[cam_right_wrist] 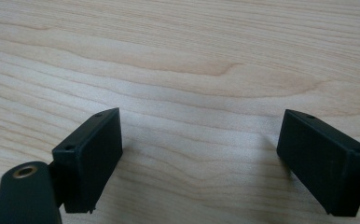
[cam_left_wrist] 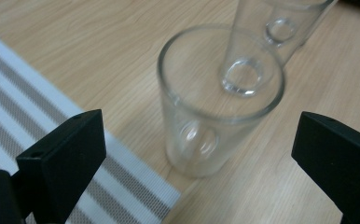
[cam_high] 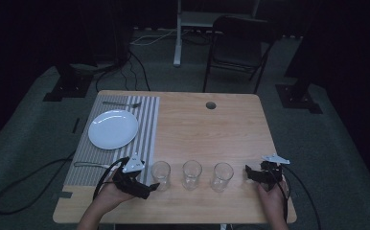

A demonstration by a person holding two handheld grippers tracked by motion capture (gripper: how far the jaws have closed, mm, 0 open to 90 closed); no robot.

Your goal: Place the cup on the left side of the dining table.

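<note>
Left gripper view has the left gripper (cam_left_wrist: pixel 201 154) spread wide, the nearest clear drinking glass (cam_left_wrist: pixel 218 100) standing upright on the wooden desk (cam_left_wrist: pixel 99 56) just ahead between its jaws, ungrabbed. Right gripper (cam_right_wrist: pixel 199 154) gapes wide over bare wood. Looks like nothing's been picked up yet.

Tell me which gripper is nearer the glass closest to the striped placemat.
Left. The left gripper sits right beside that glass, fingers open, apart from it. The right gripper is open past the two other glasses, over bare table.
</note>
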